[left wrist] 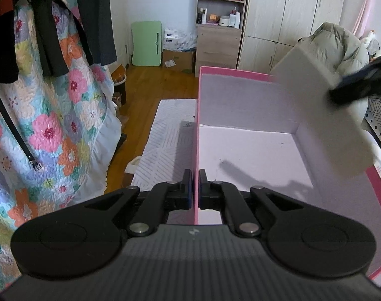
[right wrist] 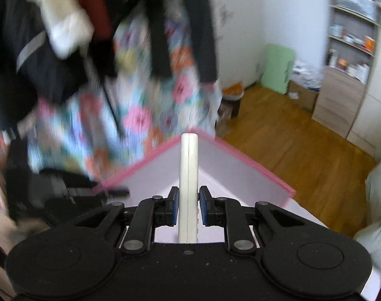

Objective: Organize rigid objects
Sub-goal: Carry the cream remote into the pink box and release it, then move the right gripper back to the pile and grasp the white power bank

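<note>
Left claw [left wrist: 195, 188]: fingers pressed together on the near left wall of the pink box [left wrist: 240, 75], one pad inside the wall and one outside, steadying it. The box interior ahead of and to the right of this claw shows bare pale lining; no object lies on the part of the floor in view.

Right claw [right wrist: 188, 207]: pinching a flat white slab-shaped object [right wrist: 188, 165] by its two broad faces, edge-on to the camera, small buttons visible along one side near the pads. Probably a remote or similar device; cannot confirm. From the left wrist view the same object [left wrist: 323, 105] hangs tilted above the box's right side, blurred, with the right claw [left wrist: 351, 85] gripping it from the far right.

Progress, as a judgement: early. Box held ready, first visible item carried over the opening but not yet set inside. Lowering and release remain; other items to sort are not in view.
</note>
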### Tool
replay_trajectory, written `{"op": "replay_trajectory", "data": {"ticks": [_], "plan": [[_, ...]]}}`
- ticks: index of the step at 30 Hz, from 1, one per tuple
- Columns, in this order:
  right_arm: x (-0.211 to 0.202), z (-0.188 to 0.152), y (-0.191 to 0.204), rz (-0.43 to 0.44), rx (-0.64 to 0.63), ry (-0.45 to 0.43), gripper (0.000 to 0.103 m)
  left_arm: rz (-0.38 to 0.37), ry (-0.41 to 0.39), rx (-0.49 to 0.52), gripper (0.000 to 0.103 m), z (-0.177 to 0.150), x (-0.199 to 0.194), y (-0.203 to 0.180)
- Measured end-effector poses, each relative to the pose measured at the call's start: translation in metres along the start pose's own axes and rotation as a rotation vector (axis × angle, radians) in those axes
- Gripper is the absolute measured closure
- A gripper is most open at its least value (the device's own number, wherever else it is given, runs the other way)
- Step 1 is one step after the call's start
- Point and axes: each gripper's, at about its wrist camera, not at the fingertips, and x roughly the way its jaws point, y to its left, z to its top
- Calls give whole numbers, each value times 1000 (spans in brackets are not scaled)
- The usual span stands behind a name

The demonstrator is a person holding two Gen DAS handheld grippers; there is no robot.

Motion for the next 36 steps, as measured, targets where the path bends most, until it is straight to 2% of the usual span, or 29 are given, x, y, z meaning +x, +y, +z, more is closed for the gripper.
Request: {"op": "replay_trajectory", "data": {"ticks": [4,11,16,18,22,25,26,27,28,30,33,36], "plan": [[50,1,30,-37,-239,81,83,-4,-3,-5,99,0,-1,0],[92,-11,71,-157,-604,103,83,-23,-11,-12,99,-2,-2,3],[107,-18,84,-167,-735,136,84,-29,-20,-17,99,-3,-3,3],[110,-21,85,-140,-753,154,84,-38,-16,-23,99,-3,-2,5],[114,-25,90,-149,-826,143,84,-40,-17,-25,98,-2,-2,6],[112,-17,86,-121,-766,146,83,-34,-18,-22,98,-3,-2,5],[106,-14,80,-91,-722,140,79,-33,-19,-22,98,-3,-2,4],[101,-9,75,-63,-658,141,67,-32,-19,-22,98,-3,-2,4],[96,-4,68,-35,-587,147,63,-32,-19,-22,98,-3,-2,4],[74,5,52,36,-419,136,63,-31,-18,-22,99,-3,-1,5],[35,12,25,92,-160,104,63,-30,-18,-19,99,-4,0,5],[-2,8,-2,84,35,76,62,-29,-17,-19,98,-4,1,6]]}}
